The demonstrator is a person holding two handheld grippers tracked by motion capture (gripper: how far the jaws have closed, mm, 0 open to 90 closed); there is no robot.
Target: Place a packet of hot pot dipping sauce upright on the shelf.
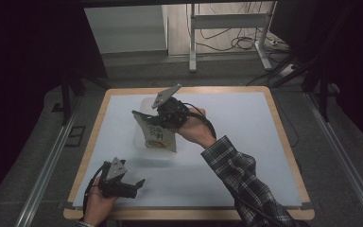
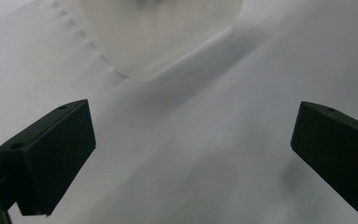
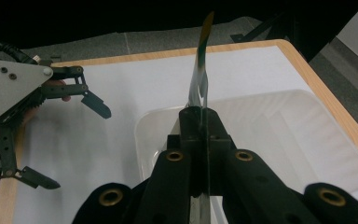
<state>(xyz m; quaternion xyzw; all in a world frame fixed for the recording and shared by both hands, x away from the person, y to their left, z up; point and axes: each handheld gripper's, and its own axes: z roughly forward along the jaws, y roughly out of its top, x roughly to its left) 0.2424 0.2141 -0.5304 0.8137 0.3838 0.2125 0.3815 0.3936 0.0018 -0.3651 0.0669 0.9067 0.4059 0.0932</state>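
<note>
Packet (image 1: 158, 135), flat, pale, printed, pinched in right hand-held gripper (image 1: 163, 119) above clear tub (image 3: 279, 135); left hand-held gripper (image 1: 134, 185) wide

A translucent bin (image 1: 139, 137) sat left of centre on the white tabletop (image 1: 246, 132); the right half and near edge lay open for passage.

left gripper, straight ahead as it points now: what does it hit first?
Probably the white bin. The open left gripper has bare white mat ahead, then the bin's near wall. Depth is hard to judge, so it might graze the mat first.
</note>
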